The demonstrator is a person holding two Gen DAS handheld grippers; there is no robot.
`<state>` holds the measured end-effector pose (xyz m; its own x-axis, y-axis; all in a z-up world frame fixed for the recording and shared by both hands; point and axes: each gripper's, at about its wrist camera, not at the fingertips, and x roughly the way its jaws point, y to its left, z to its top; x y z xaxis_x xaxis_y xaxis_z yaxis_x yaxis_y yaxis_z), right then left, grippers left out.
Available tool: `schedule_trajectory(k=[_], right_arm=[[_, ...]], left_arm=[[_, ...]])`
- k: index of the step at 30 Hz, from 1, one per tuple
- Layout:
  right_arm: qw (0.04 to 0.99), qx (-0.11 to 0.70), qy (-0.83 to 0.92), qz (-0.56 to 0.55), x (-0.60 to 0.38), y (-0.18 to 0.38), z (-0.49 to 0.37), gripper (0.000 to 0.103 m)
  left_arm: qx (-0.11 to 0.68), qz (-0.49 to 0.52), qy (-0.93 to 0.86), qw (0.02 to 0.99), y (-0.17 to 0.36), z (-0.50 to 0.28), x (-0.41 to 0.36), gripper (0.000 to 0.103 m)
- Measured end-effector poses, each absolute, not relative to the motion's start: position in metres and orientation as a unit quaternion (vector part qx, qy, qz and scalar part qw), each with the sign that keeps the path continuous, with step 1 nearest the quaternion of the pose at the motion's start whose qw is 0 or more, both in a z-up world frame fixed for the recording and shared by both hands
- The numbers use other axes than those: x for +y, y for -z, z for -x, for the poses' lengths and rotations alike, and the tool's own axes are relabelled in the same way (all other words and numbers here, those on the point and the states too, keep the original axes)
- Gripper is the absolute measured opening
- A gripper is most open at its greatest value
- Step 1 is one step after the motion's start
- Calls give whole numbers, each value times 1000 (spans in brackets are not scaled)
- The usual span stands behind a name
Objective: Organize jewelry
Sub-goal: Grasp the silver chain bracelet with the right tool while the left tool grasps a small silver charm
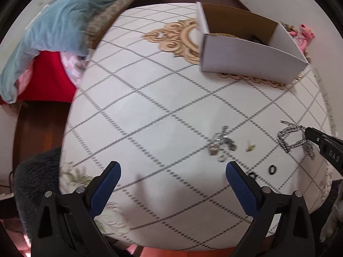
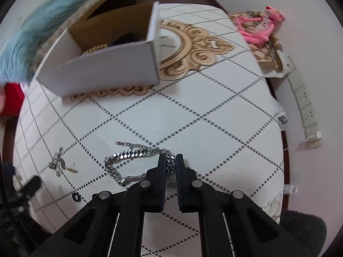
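Note:
A thick silver chain point(image 2: 124, 160) lies on the white checked tablecloth point(image 2: 193, 117). My right gripper point(image 2: 170, 160) is shut on one end of it, with links pinched between the blue pads. In the left wrist view the same chain point(image 1: 287, 138) sits at the right, with the right gripper's tip on it. My left gripper point(image 1: 173, 167) hangs open above bare cloth. A small heap of silver jewelry point(image 1: 223, 143), a tiny gold piece point(image 1: 249, 147) and two black rings point(image 1: 272, 169) lie just beyond its right finger. An open white cardboard box point(image 1: 250, 55) stands at the far side, with a gold chain point(image 2: 94, 49) inside.
A gold ornamental mat point(image 1: 178, 38) lies under the box. A pink plush toy point(image 2: 261, 27) and a power strip point(image 2: 304, 107) are off the table's right edge. Blue and red fabric point(image 1: 47, 42) is piled at the left. A dark fluffy seat point(image 1: 36, 184) is at the near left.

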<state>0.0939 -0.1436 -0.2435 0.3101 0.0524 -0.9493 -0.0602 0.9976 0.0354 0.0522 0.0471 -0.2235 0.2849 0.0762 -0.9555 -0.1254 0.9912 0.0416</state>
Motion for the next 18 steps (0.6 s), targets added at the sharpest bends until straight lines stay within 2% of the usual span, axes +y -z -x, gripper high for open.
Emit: schedule_trajectory(k=[4, 7, 9, 11, 12, 13, 14, 15, 17, 18], right_arm=[[809, 588, -32, 0, -149, 241, -96, 8], [808, 588, -30, 0, -151, 242, -98, 8], [808, 588, -28, -2, -155, 243, -102, 8], [807, 590, -27, -3, -156, 244, -103, 8], [807, 590, -27, -2, -155, 245, -103, 8], [806, 591, -27, -2, -155, 245, -103, 8], [806, 592, -27, -1, -155, 246, -103, 8], [805, 592, -27, -1, -156, 247, -105, 8], [804, 594, -27, 0, -156, 248, -105, 8], [804, 594, -27, 1, -155, 249, -104, 8]], left_arm=[[597, 22, -32, 801, 232, -60, 34, 99], [597, 23, -20, 801, 236, -64, 28, 88], [598, 24, -16, 801, 236, -65, 25, 76], [600, 25, -10, 800, 238, -67, 23, 54], [601, 28, -7, 798, 239, -69, 22, 47], [602, 31, -4, 798, 239, -69, 21, 32], [603, 34, -2, 797, 240, -69, 21, 25], [600, 33, -1, 800, 239, -69, 20, 24], [597, 29, 1, 802, 239, -68, 19, 11], [597, 30, 2, 802, 239, -69, 19, 9]])
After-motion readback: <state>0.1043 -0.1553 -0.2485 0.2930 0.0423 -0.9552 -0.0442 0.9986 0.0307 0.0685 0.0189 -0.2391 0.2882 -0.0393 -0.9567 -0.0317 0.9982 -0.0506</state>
